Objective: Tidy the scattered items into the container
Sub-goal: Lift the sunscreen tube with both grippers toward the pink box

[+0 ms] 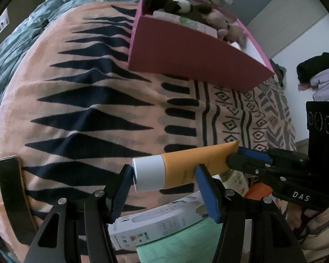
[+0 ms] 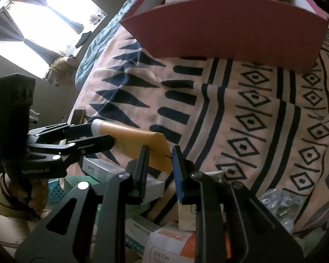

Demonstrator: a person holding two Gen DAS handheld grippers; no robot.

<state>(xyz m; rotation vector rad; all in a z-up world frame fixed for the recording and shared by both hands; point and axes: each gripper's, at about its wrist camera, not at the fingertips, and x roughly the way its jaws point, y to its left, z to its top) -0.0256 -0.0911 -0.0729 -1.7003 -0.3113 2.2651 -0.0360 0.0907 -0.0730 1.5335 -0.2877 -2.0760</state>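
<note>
**Orange tube held between two grippers above the bedspread**

Where the left wrist camera looks down its own fingers, the left gripper [image 1: 163, 188] pinches a smooth orange tube [image 1: 193, 164] near its broad white cap [image 1: 148, 173]; the ribbed blue pads [image 1: 205, 194] press on the cap end from both sides. The tube tapers to a flat crimped tail, and there the right gripper [image 1: 234, 155] grips it between black fingers with blue lining. Beneath lies a soft peach blanket [image 1: 76, 100] printed with dark spikes, bars and diamonds. Farther off stands the box [image 1: 186, 59], matte dark red card with a pink rim, holding plush toys [image 1: 226, 26] and a pale tube; its far corner is cut off by the picture edge. Under the fingers a white printed carton [image 1: 155, 221] and a green sheet [image 1: 179, 243] are half covered, their print too small to read.

In the right wrist view, the right gripper [image 2: 160, 155] clasps the flat orange tail [image 2: 155, 151], its fingers close together with the thin edge between them. The left gripper [image 2: 94, 135] comes in from the left and covers most of the cap. The red box [image 2: 230, 35] fills the top, its contents cropped. Cartons and a crinkled clear wrapper [image 2: 278, 203] below are blocked by the fingers. Bright windows [image 2: 33, 28] wash out the upper left.
</note>
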